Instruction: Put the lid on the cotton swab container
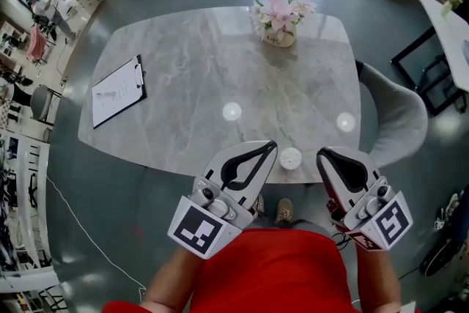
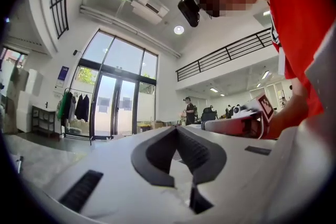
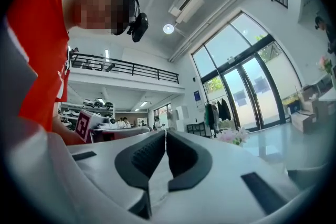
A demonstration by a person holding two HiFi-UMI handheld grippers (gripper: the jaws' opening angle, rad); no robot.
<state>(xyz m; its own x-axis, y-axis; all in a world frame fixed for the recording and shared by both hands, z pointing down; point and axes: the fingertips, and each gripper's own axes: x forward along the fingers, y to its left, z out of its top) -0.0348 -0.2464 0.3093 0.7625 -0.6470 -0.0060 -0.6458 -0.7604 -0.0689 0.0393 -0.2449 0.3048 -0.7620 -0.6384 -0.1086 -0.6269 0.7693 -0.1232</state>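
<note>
A small round white container with a dotted top, the cotton swab container, stands near the table's front edge, between my two grippers. I cannot make out a separate lid. My left gripper is just left of it, tips close to it, and its jaws are shut with nothing between them. My right gripper is just right of the container, jaws together and empty. Both gripper views look level across the room, and the container does not appear in them.
The grey marble table carries a clipboard at the left and a pot of pink flowers at the far side. Two bright round spots look like lamp reflections. A grey chair stands at the right.
</note>
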